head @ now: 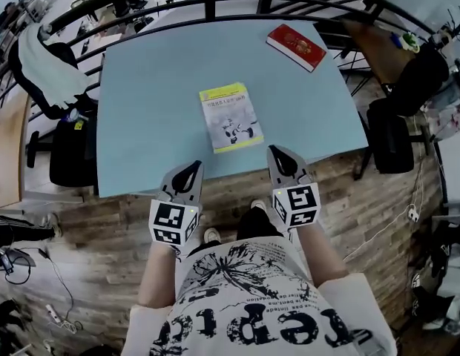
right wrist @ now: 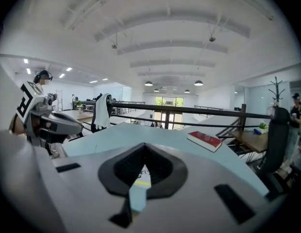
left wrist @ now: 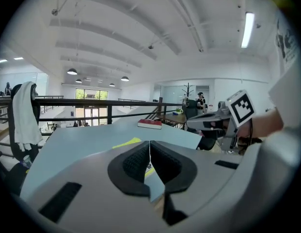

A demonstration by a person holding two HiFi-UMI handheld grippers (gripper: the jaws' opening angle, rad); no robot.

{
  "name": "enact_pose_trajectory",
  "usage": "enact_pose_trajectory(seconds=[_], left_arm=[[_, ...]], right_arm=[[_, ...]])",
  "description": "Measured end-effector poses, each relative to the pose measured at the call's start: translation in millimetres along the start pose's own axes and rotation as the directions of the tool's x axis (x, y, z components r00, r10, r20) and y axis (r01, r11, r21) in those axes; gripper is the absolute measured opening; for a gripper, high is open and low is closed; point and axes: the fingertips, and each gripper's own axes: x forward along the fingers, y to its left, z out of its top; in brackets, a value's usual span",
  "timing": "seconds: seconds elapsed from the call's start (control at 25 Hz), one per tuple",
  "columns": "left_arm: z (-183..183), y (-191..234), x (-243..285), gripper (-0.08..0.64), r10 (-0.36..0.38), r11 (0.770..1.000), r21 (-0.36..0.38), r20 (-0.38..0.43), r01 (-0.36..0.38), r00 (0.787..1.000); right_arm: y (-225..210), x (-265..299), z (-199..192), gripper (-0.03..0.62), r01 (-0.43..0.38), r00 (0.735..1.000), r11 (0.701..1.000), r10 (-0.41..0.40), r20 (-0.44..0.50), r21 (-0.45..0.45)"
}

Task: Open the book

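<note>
A thin book with a yellow and white cover lies closed in the middle of the light blue table. My left gripper hovers at the table's near edge, below and left of the book, jaws shut and empty. My right gripper is just below the book's right corner, also shut with nothing held. In the left gripper view the shut left gripper points at the book's yellow edge, and the right gripper shows at the right. In the right gripper view the right gripper has its tips touching.
A red book lies closed at the table's far right corner, also seen as the red book. A black railing runs behind the table. A chair draped with white cloth stands at the left, a dark chair at the right.
</note>
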Motion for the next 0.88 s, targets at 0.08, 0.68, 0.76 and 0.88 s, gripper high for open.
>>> enact_pose_trajectory(seconds=[0.08,0.68,0.76,0.88], left_arm=[[-11.1,-13.0,31.6,0.02,-0.008,1.0,0.029,-0.043,0.01,0.999],[-107.7,-81.3,234.6,0.149,0.027,0.996,0.084,-0.364,0.004,0.931],[-119.3,-80.8,249.0,0.167,0.067,0.988,0.155,-0.408,-0.003,0.91],[-138.1,-78.2,263.6,0.178,0.125,0.963,0.27,-0.467,0.007,0.875]], right_arm=[[-18.3,9.7,-3.6,0.009,-0.033,0.999,0.999,0.033,-0.012,-0.006],[-132.0,63.8,-50.4,0.009,-0.245,0.967,0.969,0.242,-0.081,-0.029],[-140.6,70.2,-55.2,0.009,-0.257,0.963,0.966,0.254,-0.088,-0.024],[-150.3,77.9,-61.9,0.009,-0.273,0.958,0.962,0.271,-0.1,-0.014]])
